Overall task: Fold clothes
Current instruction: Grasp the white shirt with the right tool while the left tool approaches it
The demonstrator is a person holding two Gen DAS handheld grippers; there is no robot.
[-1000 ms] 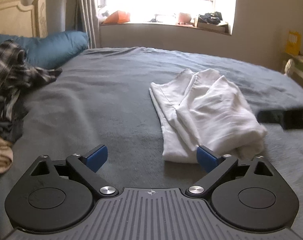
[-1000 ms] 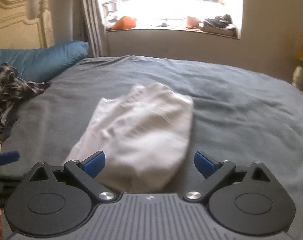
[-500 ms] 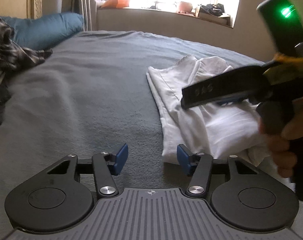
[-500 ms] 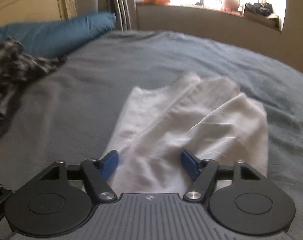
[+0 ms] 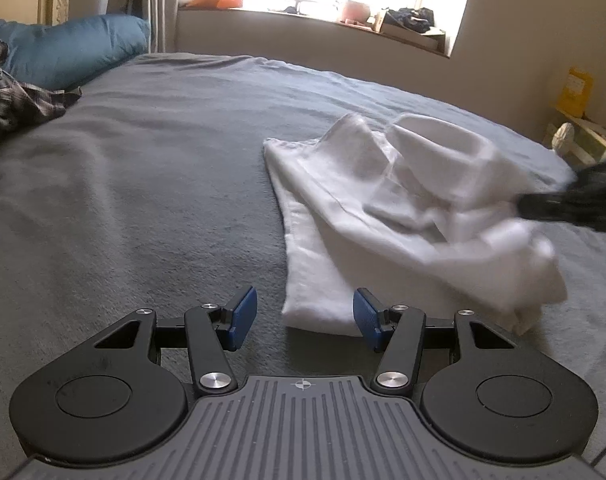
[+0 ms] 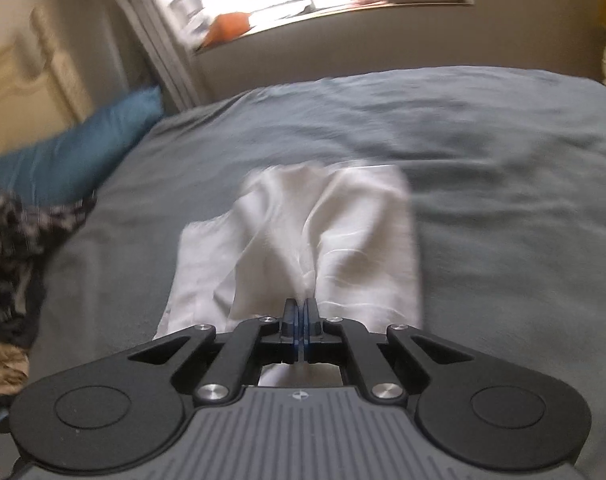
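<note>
The right tongs [image 6: 302, 328] are pinched tight on a fold of the white garment [image 5: 387, 216], which lies on the grey bed [image 5: 143, 168] and bunches up at the grip. The left tongs [image 5: 305, 318] stand wide and empty beside the garment's near corner.

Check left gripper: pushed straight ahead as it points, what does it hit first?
Probably the near corner of the white garment, just ahead of the open left gripper. Depth is unclear; it may skim the grey blanket first.
</note>
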